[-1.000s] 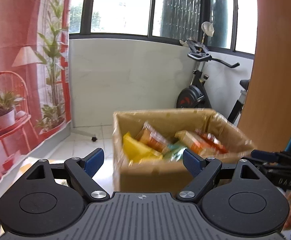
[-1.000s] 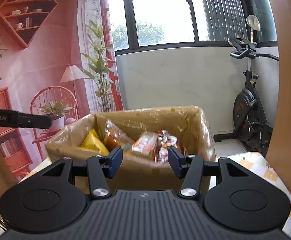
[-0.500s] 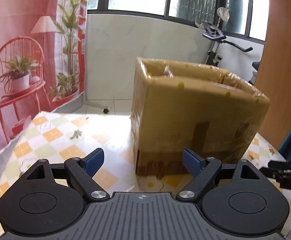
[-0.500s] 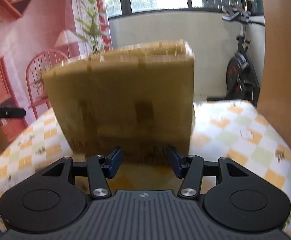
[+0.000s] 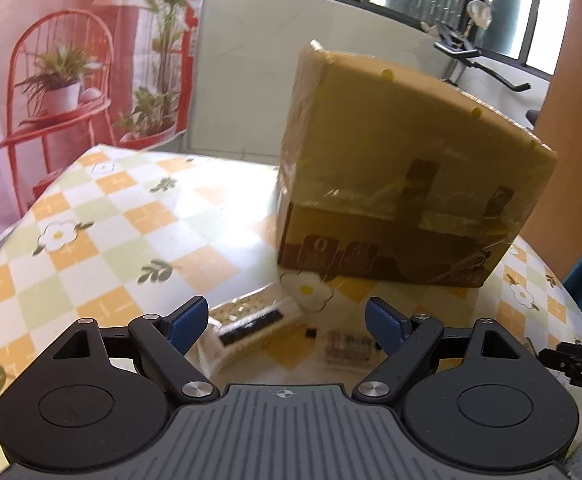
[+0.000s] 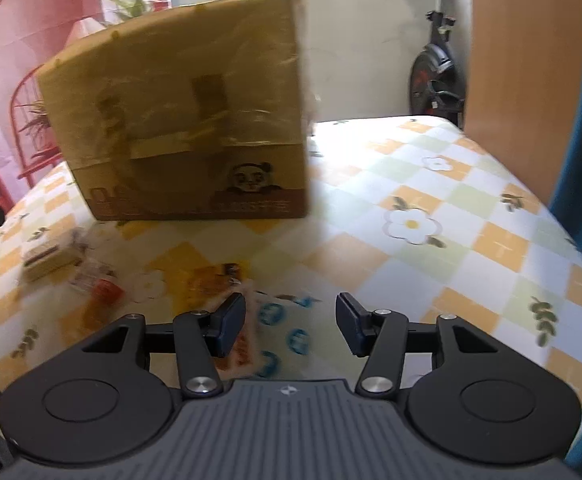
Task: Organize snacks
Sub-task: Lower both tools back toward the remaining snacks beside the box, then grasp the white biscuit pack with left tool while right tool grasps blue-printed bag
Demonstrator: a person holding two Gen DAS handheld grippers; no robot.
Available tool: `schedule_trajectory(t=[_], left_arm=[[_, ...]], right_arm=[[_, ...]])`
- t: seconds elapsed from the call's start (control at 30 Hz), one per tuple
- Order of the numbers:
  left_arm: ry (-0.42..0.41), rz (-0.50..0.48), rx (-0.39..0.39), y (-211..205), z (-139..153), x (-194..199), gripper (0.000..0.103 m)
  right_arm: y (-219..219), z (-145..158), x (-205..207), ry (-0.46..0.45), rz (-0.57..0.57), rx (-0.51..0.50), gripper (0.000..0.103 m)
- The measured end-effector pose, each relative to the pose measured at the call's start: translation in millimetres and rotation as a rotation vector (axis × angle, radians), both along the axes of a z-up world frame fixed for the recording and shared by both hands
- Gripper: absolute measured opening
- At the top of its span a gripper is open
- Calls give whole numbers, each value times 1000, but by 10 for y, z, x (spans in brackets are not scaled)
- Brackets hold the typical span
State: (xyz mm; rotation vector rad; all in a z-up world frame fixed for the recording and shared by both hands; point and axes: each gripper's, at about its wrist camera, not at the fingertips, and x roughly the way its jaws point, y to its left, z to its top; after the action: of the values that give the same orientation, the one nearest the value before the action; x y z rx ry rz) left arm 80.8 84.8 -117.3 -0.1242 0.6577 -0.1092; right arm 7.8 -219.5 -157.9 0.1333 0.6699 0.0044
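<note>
Blurring snack packets [image 6: 103,280] | cardboard box [image 5: 407,168] interior hidden | packet labels unreadable

Exercise bike [image 6: 435,80] (by window), red-chair backdrop [image 5: 63,92]

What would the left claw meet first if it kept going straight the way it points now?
Probably the pale snack pack lying on the tablecloth between the open left claw fingers, well before the cardboard box; depth is unclear.
</note>
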Motion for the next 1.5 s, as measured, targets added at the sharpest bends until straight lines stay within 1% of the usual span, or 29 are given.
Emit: schedule_trajectory(t=[0.17,0.3,0.47,0.5,0.53,0.63,0.7,0.83,0.97,1.1,1.17,1.27,1.43,1.5], left_arm=[[26,33,-8,51,-95,-57,87],[51,41,-14,43,-162,-83,87],[63,39,-19,27,-194,-107,87],[62,39,-19,28,-197,-111,87],[63,39,-19,30,-199,-113,87],[68,46,-19,42,-211,-116,87],[71,51,-17,41,-218,-115,87],[74,58,-13,39,-224,-119,87],[70,66,-8,27,-207,-123,87],[66,79,-5,46,-194,-137,87],[68,86,-6,60,-200,-143,87],[77,99,-7,68,-221,-131,87],[80,90,-2,24,-233,-118,87],[80,83,-1,2,-240,-118,87]], right_arm=[[-78,-98,-28,48,-12,-8,54],[2,-150,-27,64,35,5,54],[204,-171,62,67,117,-37,61],[238,-184,92,73,126,-45,64],[267,-199,120,77,130,-55,65],[344,-237,218,80,151,-79,65],[370,-266,286,86,156,-77,65],[449,-310,445,78,184,-100,59],[510,-309,641,67,214,-94,58],[552,-306,824,53,207,-94,58],[527,-302,862,59,199,-70,60],[463,-269,814,50,202,-37,64],[280,-200,667,16,156,5,65],[236,-196,638,9,142,7,65]])
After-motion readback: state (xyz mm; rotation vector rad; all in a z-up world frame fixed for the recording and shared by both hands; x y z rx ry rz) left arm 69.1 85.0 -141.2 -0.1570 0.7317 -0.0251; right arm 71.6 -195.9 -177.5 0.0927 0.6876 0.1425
